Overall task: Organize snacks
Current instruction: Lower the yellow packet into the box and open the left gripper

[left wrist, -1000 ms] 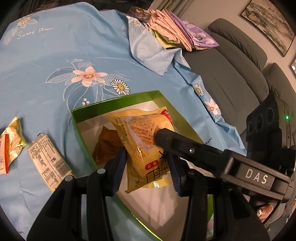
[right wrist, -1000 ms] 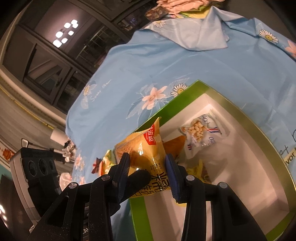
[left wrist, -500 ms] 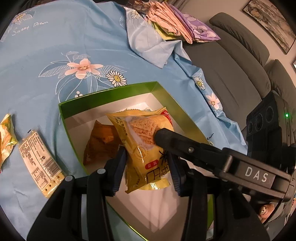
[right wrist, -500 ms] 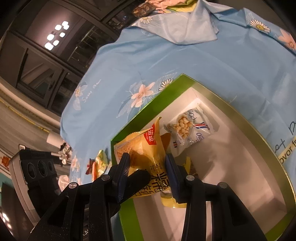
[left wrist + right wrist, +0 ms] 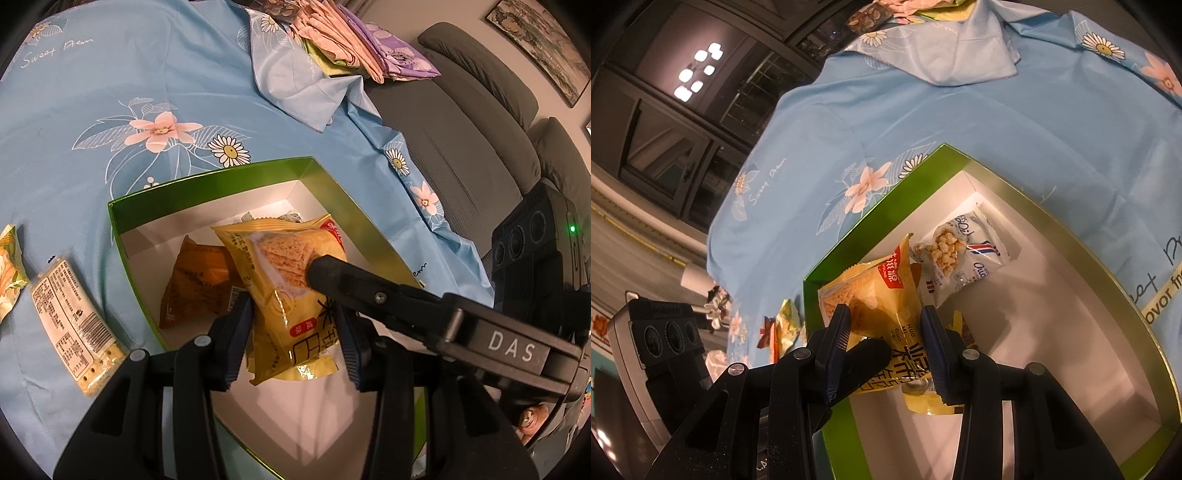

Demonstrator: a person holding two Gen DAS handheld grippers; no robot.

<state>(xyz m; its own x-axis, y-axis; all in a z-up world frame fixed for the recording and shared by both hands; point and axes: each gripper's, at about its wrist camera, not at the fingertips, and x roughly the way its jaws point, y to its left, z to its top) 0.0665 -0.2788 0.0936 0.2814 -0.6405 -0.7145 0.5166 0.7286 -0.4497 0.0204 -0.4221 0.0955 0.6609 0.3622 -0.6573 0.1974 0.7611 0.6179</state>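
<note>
Both grippers are clamped on the same yellow snack packet (image 5: pixel 286 291), which hangs over the open green box (image 5: pixel 207 179) on the blue flowered cloth (image 5: pixel 110 92). The left gripper (image 5: pixel 295 332) pinches the packet's lower half between its blue pads, and the right gripper (image 5: pixel 886 341) grips it from the other side, its black finger lying across the packet's clear window in the left wrist view. The packet's long axis runs up and away from the left gripper, its crimped top edge toward the box's far corner and its bottom seam dangling near the white floor of the box. Since the packet is already above the box, the coming move, as I judge it, is mostly downward: lower and let go, and one gripper has to give way first or the bag gets tugged between them. Neither looks clearly nearer the floor. The left wrist view shows a brown packet (image 5: pixel 195 286) lying in the box just behind the held one, and two more snacks outside the box on the cloth, a white labelled packet (image 5: pixel 70 325) and a green-and-orange one (image 5: pixel 9 273) at the edge. The right wrist view alone shows a white popcorn-style bag (image 5: pixel 960 258) resting in the box's far corner, just beside the held packet's tip.
</note>
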